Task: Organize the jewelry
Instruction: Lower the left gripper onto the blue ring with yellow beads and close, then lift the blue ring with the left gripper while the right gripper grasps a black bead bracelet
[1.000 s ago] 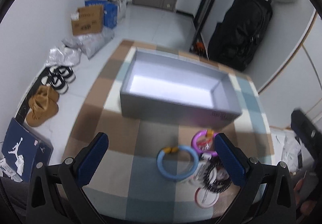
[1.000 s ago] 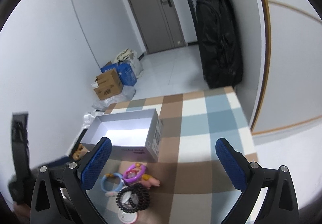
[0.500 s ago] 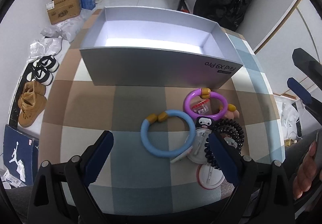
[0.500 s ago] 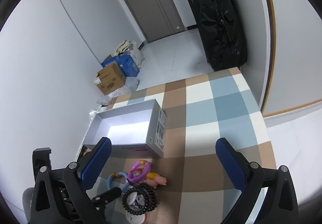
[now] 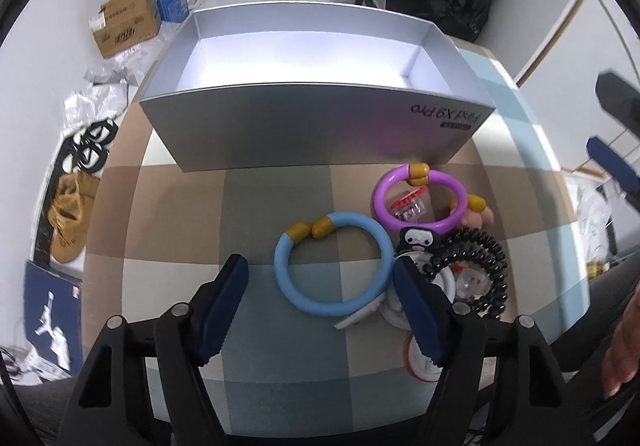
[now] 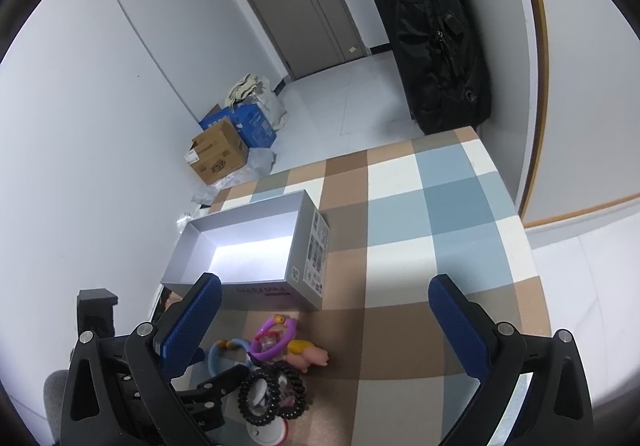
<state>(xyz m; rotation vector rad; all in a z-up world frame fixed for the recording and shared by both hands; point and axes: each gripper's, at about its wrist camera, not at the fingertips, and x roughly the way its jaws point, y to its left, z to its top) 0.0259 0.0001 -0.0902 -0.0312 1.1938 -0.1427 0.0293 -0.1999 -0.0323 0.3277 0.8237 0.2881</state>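
Observation:
On the plaid cloth lies a blue ring bracelet [image 5: 382, 246] with mustard beads. My left gripper [image 5: 318, 266] points down over it, jaws closing with the ring between them. Neither pad presses on the ring. To its right are a purple ring [image 5: 378, 197], a black coil hair tie [image 5: 496, 258] and a small black-and-white charm [image 5: 416, 240]. An open silver box [image 5: 300, 125] stands behind them with nothing visible inside. My right gripper [image 6: 325, 282] hovers open further back, nothing between its fingers. In its view the pile [image 6: 272, 342] lies beside the box [image 6: 304, 246].
A pink toy figure [image 6: 312, 356] and a red-rimmed white disc [image 5: 420, 366] lie in the pile. Off the table are a black bag [image 6: 432, 37], cardboard boxes [image 5: 128, 23], shoes [image 5: 72, 213] and a blue shoe box [image 5: 52, 310]. A hand [image 5: 624, 342] shows at the right edge.
My left gripper has come down and tipped toward the table, and its jaws have narrowed around the blue ring. The right gripper has barely moved.

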